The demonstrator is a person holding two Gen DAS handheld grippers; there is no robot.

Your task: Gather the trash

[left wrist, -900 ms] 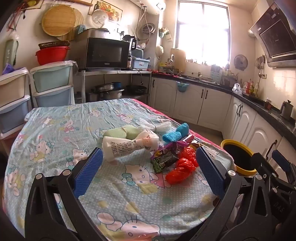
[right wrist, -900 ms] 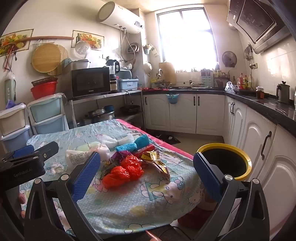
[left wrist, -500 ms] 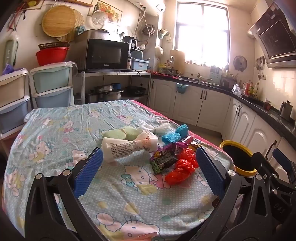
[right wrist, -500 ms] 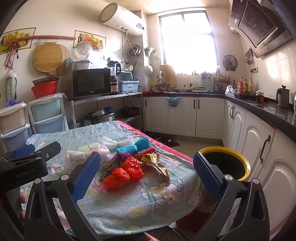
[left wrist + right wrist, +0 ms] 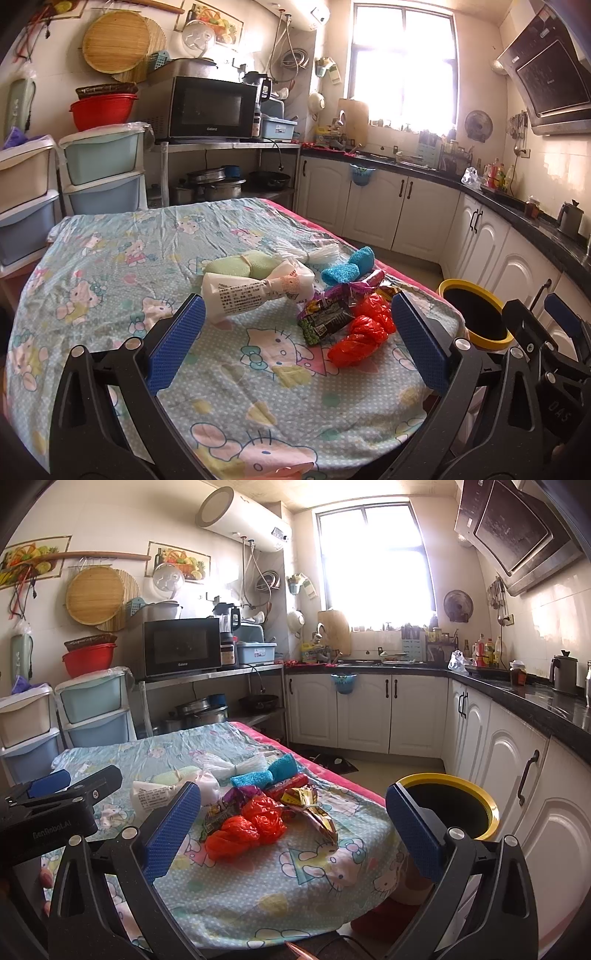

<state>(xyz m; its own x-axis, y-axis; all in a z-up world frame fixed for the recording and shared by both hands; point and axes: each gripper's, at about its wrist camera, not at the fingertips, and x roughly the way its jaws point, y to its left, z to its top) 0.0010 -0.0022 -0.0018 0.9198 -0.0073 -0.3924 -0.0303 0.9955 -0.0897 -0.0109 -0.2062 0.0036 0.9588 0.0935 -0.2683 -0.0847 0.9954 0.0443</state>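
A pile of trash lies on the table's right part: a red plastic bag, a dark snack wrapper, a white printed bag, a green sponge, a blue cloth and a gold wrapper. A yellow-rimmed bin stands on the floor right of the table. My left gripper is open and empty, held short of the pile. My right gripper is open and empty, also short of the pile.
The table wears a blue cartoon-print cloth. Plastic drawer units stand behind it on the left. White cabinets under a dark counter run along the back and right. The left gripper's body shows in the right wrist view.
The right gripper's view has tilted up and drawn back slightly. The left gripper has barely moved. Both stay open and empty.
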